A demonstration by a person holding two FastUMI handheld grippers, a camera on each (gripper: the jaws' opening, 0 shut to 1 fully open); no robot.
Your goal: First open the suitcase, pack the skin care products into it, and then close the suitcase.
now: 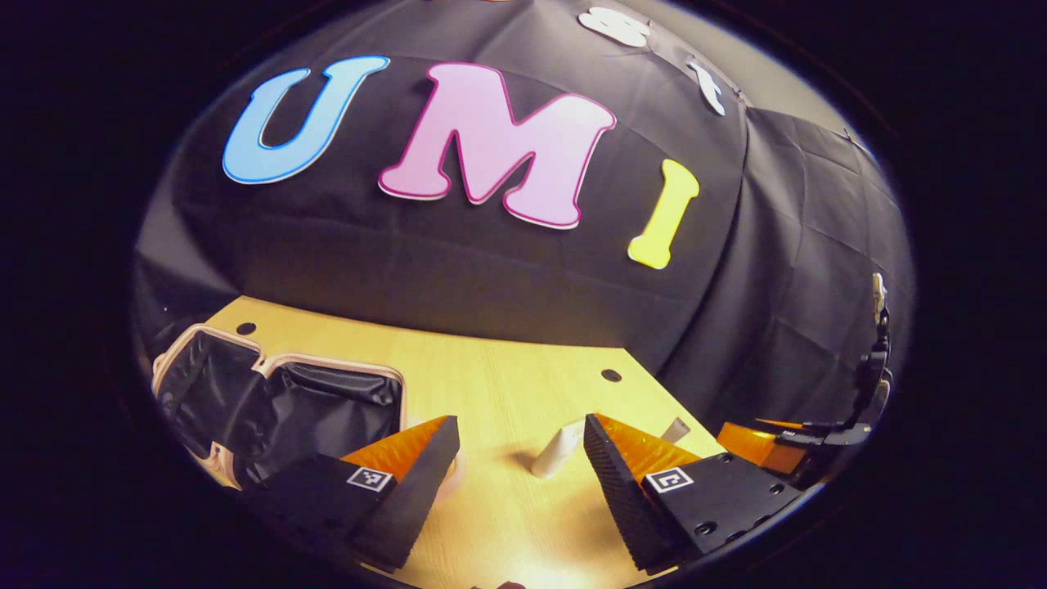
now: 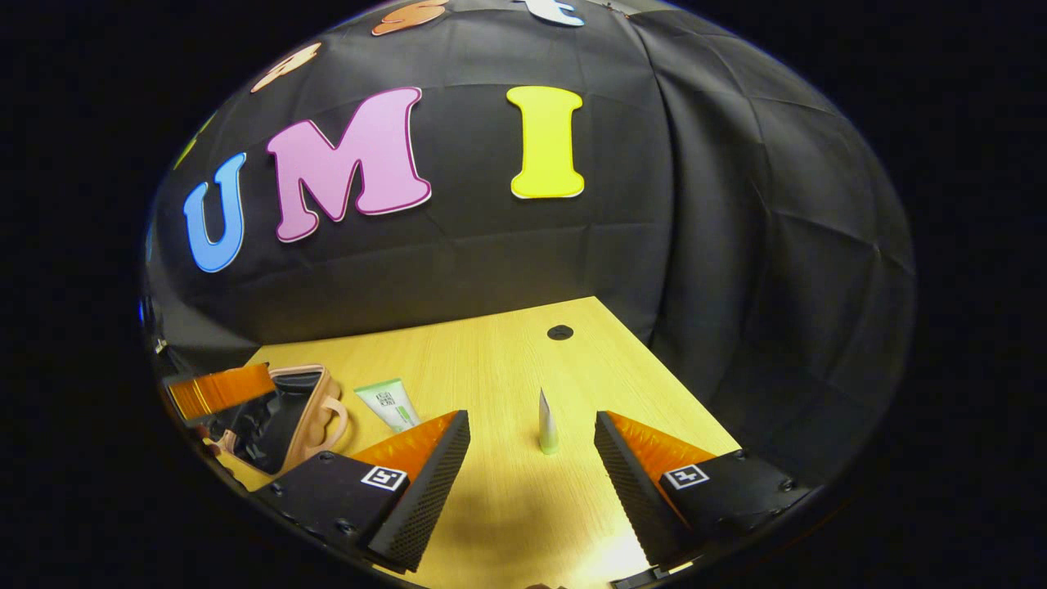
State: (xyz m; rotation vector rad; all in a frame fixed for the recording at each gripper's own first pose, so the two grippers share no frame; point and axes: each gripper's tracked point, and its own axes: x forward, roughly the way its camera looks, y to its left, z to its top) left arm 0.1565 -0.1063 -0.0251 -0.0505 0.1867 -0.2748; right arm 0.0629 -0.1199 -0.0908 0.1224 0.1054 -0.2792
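The suitcase [image 1: 278, 401] lies open at the table's left, showing a black lining and a pale pink rim. My left gripper [image 1: 521, 420] is open just above the table, and a white tube [image 1: 559, 448] lies a little ahead between its fingers, untouched. A second tube's end [image 1: 676, 429] peeks out behind the right finger. My right gripper [image 2: 532, 418] is open too, with a slim green-white tube [image 2: 547, 425] standing on its cap just ahead of it. Another green-white tube [image 2: 388, 403] lies flat beside the pink suitcase [image 2: 298, 413] and its handle.
The light wooden table [image 2: 491, 360] has round cable holes [image 2: 559, 332] [image 1: 611, 375] near its back edge. Black cloth walls close the back and right sides. The right gripper [image 1: 757, 446] shows at the far right of the left gripper view, and the left gripper [image 2: 219, 391] sits over the suitcase.
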